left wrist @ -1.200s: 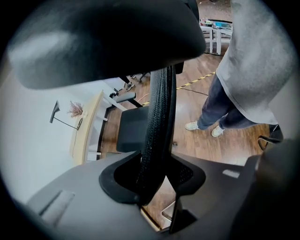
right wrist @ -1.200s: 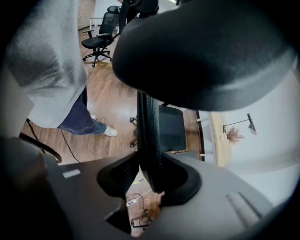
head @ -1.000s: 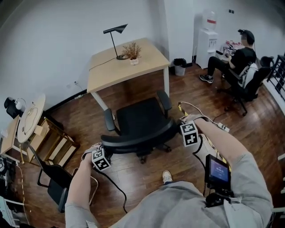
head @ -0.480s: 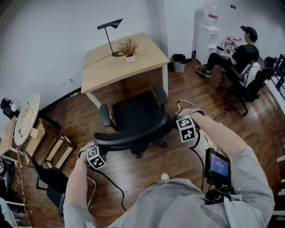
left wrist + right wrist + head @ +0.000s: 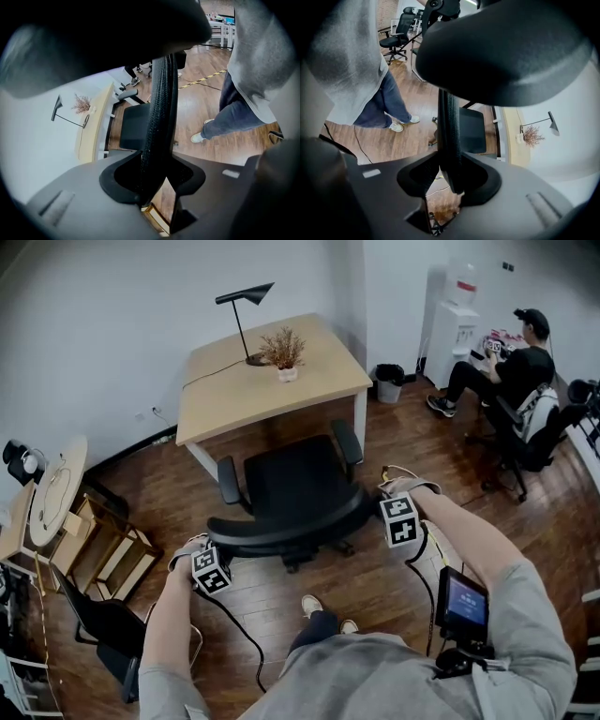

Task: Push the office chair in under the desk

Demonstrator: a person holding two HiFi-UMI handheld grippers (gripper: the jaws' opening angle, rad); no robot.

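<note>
The black office chair faces the light wooden desk, its seat front close to the desk's near edge. I hold its curved backrest from behind at both ends. My left gripper is shut on the backrest's left end, and my right gripper on the right end. In the left gripper view the mesh backrest edge sits clamped in the left gripper. The right gripper view shows the same backrest edge clamped in the right gripper.
A black lamp and a small dried plant stand on the desk. A person sits at the back right near a water dispenser and a bin. A round side table, wooden rack and folding chair stand left.
The chair and both grippers have moved forward toward the desk, and the armrests now come closer to the desk's edge. The person's foot has stepped forward behind the chair.
</note>
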